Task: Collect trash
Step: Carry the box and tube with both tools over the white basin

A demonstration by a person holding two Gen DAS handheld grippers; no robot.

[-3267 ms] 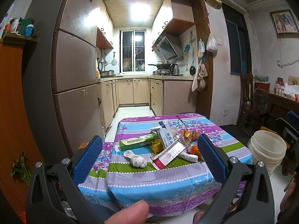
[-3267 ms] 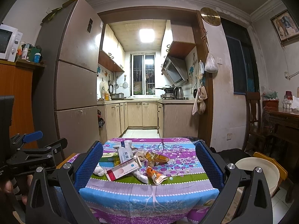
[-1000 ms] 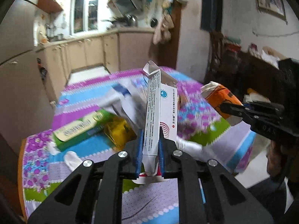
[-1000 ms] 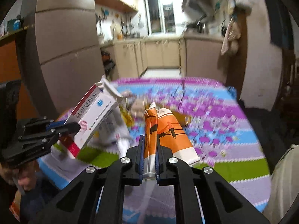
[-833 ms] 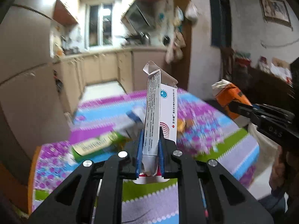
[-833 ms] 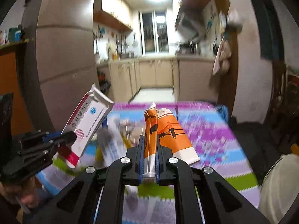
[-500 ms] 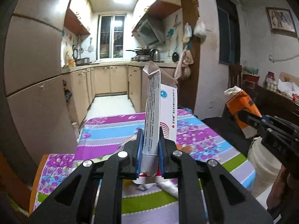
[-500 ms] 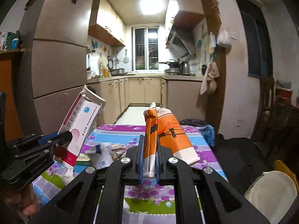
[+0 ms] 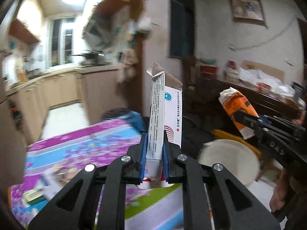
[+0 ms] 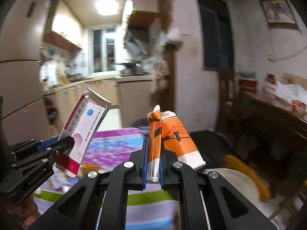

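Now | left gripper (image 9: 154, 159) clamps white box (image 9: 167, 115) | right gripper (image 10: 153, 163) clamps orange carton (image 10: 172, 140)

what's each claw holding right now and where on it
Left claw grips the white-and-red medicine box by its lower end. Right claw grips the orange carton by its lower edge.

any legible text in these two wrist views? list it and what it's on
"依折麦布片": white and red medicine box, held in the left gripper.
"DAS": body of the right gripper.
Fine print on the box: too small to read.
Orange carton: drawing only, no readable words.
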